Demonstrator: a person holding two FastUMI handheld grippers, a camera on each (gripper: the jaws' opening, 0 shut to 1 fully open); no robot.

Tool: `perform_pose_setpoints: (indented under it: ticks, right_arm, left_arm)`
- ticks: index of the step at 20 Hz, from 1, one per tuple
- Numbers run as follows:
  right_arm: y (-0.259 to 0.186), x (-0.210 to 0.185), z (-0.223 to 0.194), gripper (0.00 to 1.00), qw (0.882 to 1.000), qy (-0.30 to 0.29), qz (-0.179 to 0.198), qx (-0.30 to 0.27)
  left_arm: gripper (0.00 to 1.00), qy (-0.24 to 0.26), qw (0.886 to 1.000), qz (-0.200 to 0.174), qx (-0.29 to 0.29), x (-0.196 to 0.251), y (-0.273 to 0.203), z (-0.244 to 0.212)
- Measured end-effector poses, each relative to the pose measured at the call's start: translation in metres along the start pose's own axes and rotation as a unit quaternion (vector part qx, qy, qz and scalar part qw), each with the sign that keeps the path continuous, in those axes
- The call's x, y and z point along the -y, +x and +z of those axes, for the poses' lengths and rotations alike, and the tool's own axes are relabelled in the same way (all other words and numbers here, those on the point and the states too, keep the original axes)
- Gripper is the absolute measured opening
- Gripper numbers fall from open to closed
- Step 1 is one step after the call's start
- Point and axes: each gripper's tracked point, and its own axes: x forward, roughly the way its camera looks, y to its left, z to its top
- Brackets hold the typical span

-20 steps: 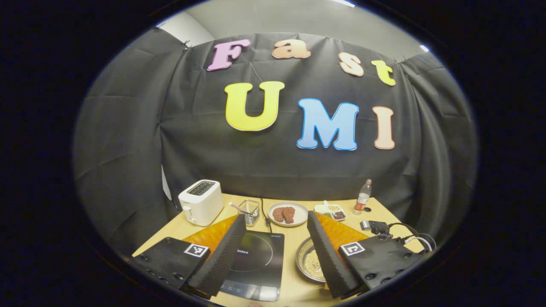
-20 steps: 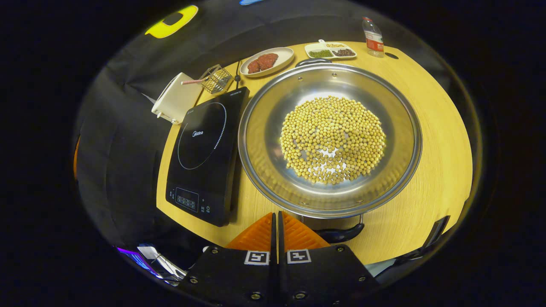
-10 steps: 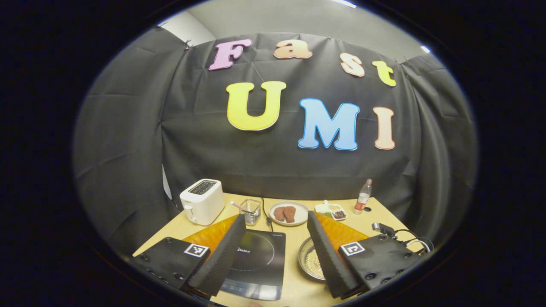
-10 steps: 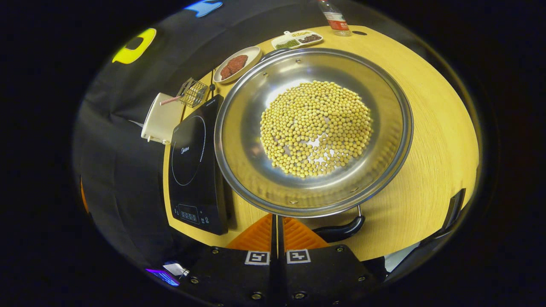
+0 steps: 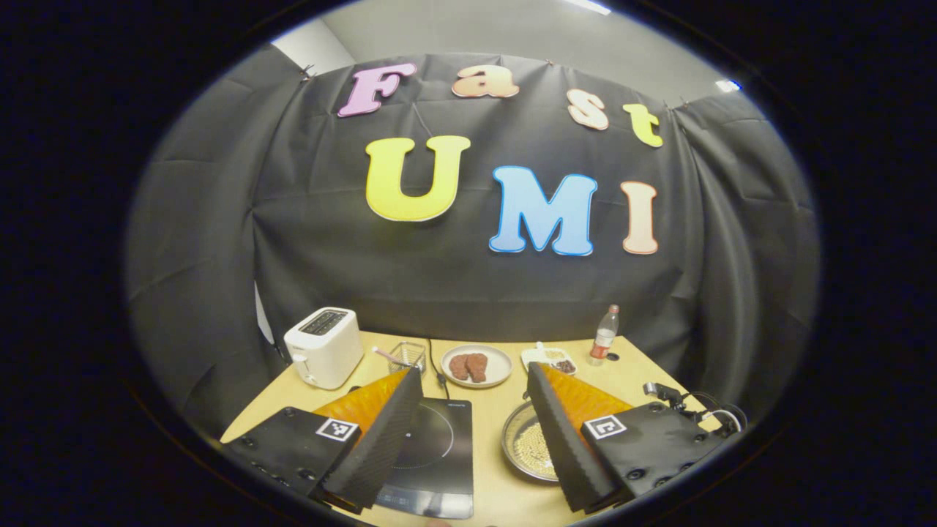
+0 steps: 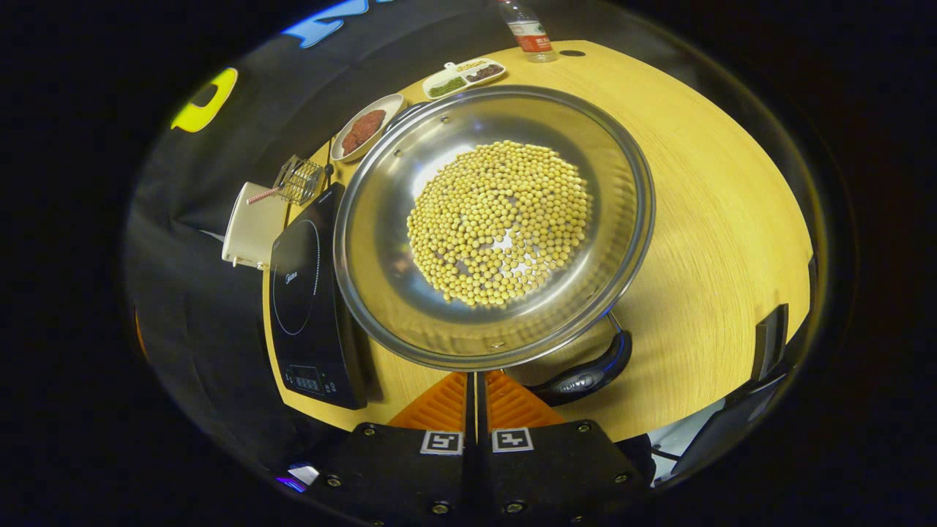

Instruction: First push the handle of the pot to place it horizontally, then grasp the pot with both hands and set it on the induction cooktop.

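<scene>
Two claws: left claw (image 5: 474,428) fingers wide apart above the bench (image 5: 505,406); right claw (image 6: 476,391) fingers together, nothing between them.
Pot (image 6: 494,219): round, shiny steel, on the wooden bench beside the induction cooktop (image 6: 304,289).
Contents: small yellow beans (image 6: 498,223).
Handle (image 6: 585,373): curved, dark, glossy.
Hidden: the left claw's finger covers part of the pot.

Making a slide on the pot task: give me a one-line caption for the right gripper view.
Shut right gripper at the near rim of the bean-filled pot, beside its handle; induction cooktop alongside.
</scene>
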Motion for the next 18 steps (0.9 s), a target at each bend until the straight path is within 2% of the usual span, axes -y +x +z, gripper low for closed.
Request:
perform_pose_setpoints:
  ticks: [3,11,15,18]
  right_arm:
    - [0.0,0.014,0.002,0.0,1.0,0.019,-0.015,0.006]
    - [-0.001,0.049,0.007,0.0,0.997,0.051,-0.057,0.008]
    - [-0.003,0.067,0.009,0.0,0.997,0.055,-0.06,-0.004]
    - [-0.004,0.075,0.014,0.0,0.997,0.052,-0.055,-0.01]
  left_arm:
    - [0.99,0.004,1.0,-0.019,-0.005,0.004,0.004,-0.004]
    - [0.94,0.013,0.997,-0.071,-0.011,0.024,0.015,-0.008]
    - [0.94,0.019,0.997,-0.074,-0.017,0.041,0.02,-0.01]
    - [0.96,0.018,0.998,-0.059,-0.022,0.048,0.023,-0.01]
